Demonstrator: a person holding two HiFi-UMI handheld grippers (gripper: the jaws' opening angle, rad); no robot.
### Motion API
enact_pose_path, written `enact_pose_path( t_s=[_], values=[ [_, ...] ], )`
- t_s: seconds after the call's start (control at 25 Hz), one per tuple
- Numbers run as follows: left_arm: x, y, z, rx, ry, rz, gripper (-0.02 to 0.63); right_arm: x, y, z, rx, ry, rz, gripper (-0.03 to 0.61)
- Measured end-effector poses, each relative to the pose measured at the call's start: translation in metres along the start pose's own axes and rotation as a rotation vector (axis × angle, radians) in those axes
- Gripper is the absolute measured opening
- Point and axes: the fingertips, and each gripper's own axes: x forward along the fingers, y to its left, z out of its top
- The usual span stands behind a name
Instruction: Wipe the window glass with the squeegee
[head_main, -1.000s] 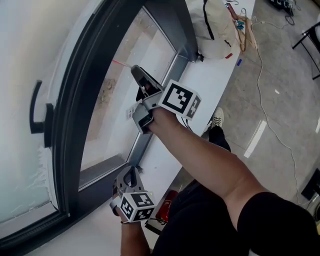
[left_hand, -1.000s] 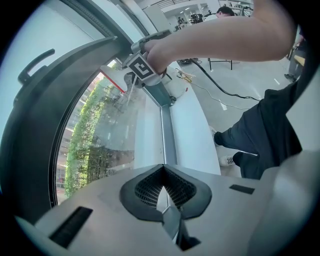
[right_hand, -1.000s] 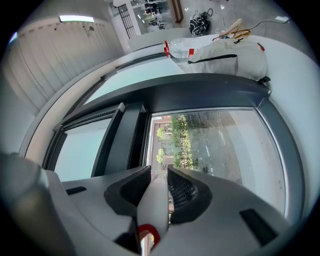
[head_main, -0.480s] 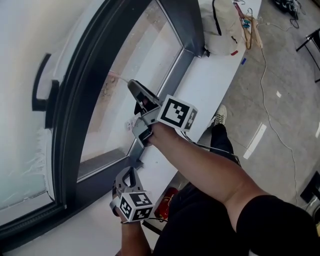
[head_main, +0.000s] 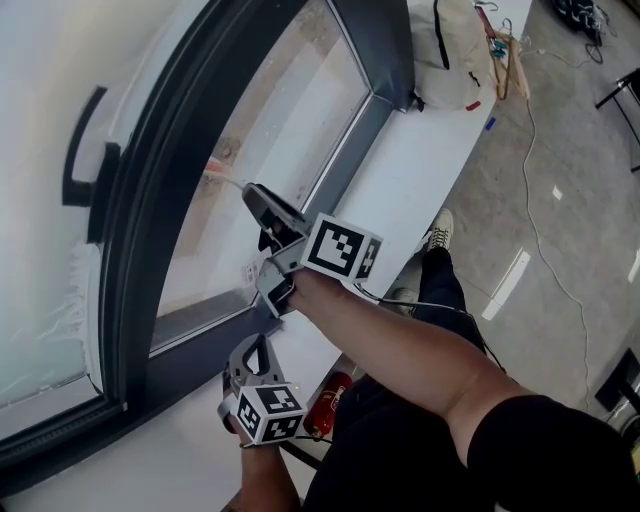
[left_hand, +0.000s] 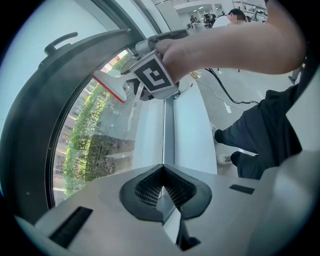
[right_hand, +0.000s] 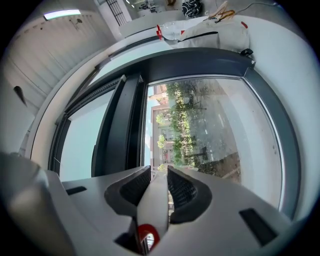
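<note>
My right gripper (head_main: 262, 208) is shut on the white handle of the squeegee (right_hand: 154, 201), holding it up at the window glass (head_main: 285, 120). The squeegee's red-and-white blade (head_main: 222, 172) lies against the lower part of the pane; in the left gripper view the blade (left_hand: 111, 86) shows just past the marker cube. From the right gripper view the handle runs between the jaws toward the glass (right_hand: 210, 130), and the blade itself is hidden. My left gripper (head_main: 255, 352) hangs low over the sill, shut with nothing in it, and its jaws (left_hand: 162, 189) point along the window frame.
A white sill (head_main: 420, 170) runs under the dark window frame (head_main: 375, 50). A cream bag (head_main: 455, 50) lies at the sill's far end. A dark window handle (head_main: 85, 150) sticks out at left. A red object (head_main: 325, 405) sits by my leg. Cables trail across the concrete floor (head_main: 560, 150).
My right gripper has carried the squeegee down the glass, toward the pane's lower edge. The left gripper has stayed where it was.
</note>
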Motion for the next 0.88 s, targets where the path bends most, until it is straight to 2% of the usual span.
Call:
enact_pose_path(
  t_s=[0.24,0.48,0.72,0.88],
  values=[
    [0.000,-0.001,-0.002,-0.012,0.015,0.000,0.000,-0.002,-0.001,-0.023,0.029,0.055,-0.002,0.092],
    [0.002,-0.001,0.005,-0.005,0.020,-0.005,0.000,-0.001,-0.003,-0.027,0.045,0.076,-0.003,0.092],
    [0.009,-0.002,0.020,0.013,0.018,-0.017,0.000,-0.002,-0.004,-0.014,0.061,0.078,0.010,0.092],
    [0.015,-0.004,0.039,0.021,0.006,-0.042,0.000,-0.015,-0.013,0.020,0.058,0.040,0.016,0.092]
  ],
)
